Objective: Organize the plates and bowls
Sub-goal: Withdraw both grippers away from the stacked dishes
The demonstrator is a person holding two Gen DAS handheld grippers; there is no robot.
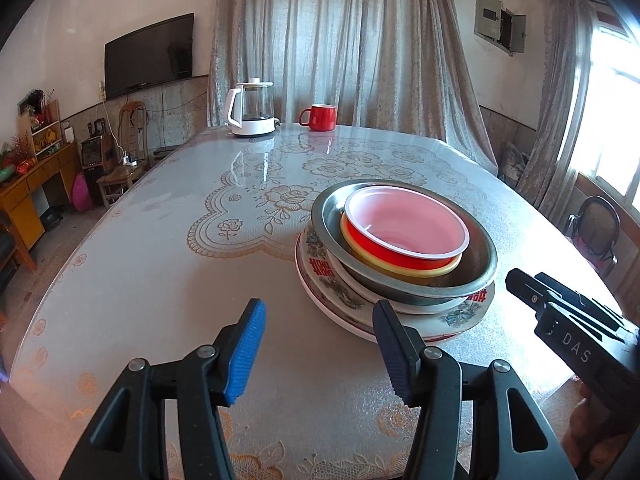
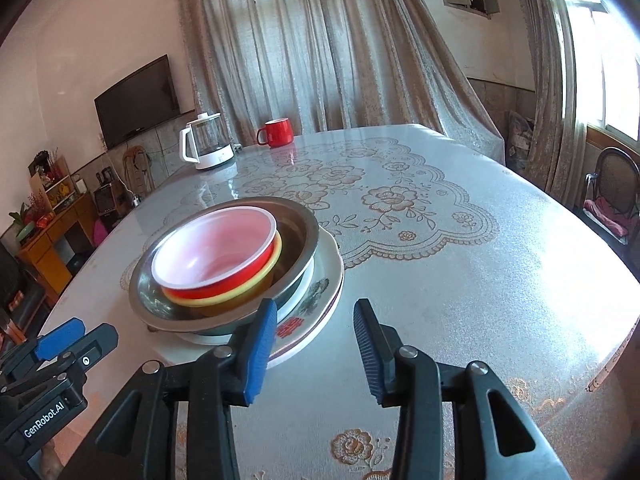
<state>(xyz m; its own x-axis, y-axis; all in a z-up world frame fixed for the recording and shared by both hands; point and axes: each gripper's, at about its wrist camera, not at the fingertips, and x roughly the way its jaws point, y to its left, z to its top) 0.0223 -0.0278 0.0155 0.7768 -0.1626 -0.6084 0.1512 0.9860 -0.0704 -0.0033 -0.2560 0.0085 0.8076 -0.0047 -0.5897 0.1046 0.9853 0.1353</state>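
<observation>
One stack of dishes stands on the round table (image 1: 160, 240). At its base lie patterned plates (image 1: 460, 314) with red characters, then a white dish, a steel basin (image 1: 400, 280), a yellow bowl (image 1: 404, 268) and on top a red bowl (image 1: 404, 226) with a pale inside. My left gripper (image 1: 320, 320) is open just in front of the stack's near left edge, nothing between its blue pads. In the right wrist view the stack (image 2: 224, 264) lies ahead and left. My right gripper (image 2: 316, 312) is open beside the plates' (image 2: 316, 312) right rim, holding nothing.
A glass kettle (image 1: 250, 108) with a white handle and a red mug (image 1: 319, 117) stand at the table's far edge. A dark chair (image 2: 612, 188) sits by the window on the right. Lace-patterned tablecloth (image 2: 440, 280) stretches right of the stack.
</observation>
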